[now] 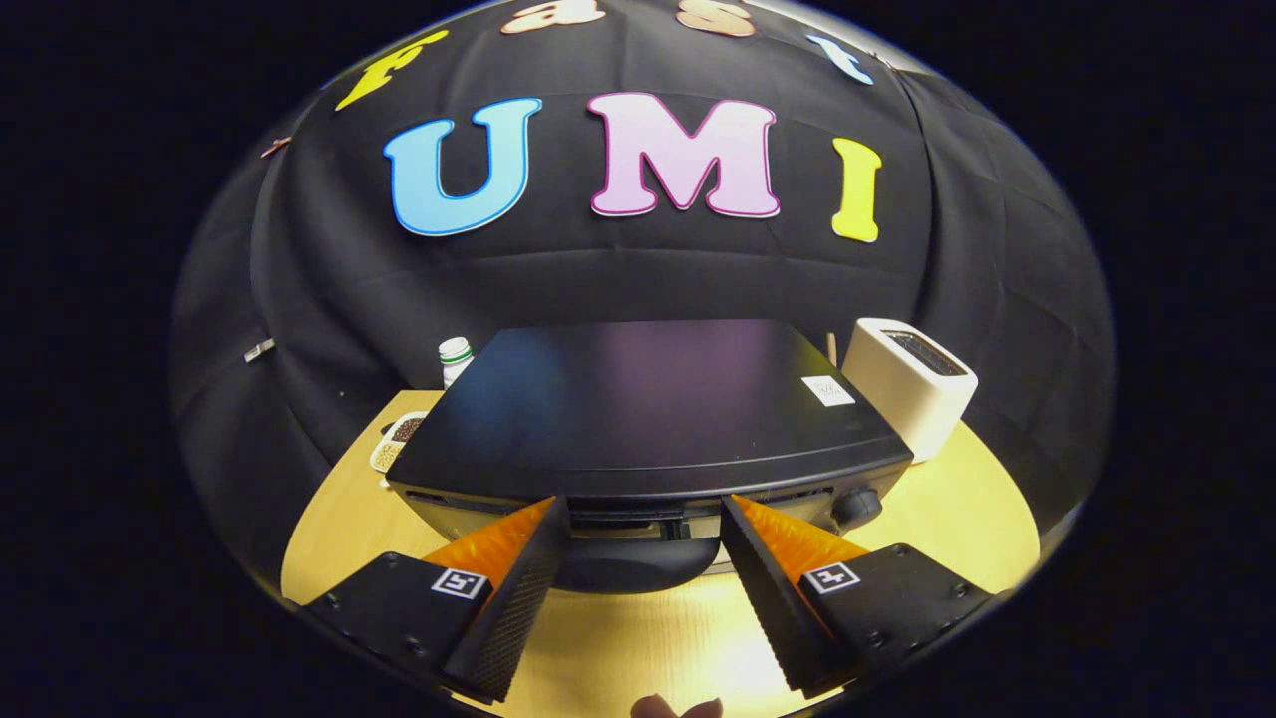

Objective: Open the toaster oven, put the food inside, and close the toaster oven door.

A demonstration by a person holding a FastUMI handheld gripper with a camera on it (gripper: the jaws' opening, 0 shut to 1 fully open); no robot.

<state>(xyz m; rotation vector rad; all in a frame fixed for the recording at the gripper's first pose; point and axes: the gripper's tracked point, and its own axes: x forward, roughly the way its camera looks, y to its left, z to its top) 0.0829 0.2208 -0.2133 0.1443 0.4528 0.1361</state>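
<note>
I am holding the tool (pixel 643 514) high over the front edge of the toaster oven (pixel 648 409), its fingers (pixel 518 568) spread apart and gripping nothing, the door handle (pixel 633 563) lying between and just below the tips. The oven is sitting closed on the tabletop (pixel 947 519), a white toaster (pixel 912 384) beside it, a small bottle (pixel 456 357) and a dish (pixel 397 439) behind. I am judging the opening step underway; next I am needing to lower onto the handle, close and pull.
</note>
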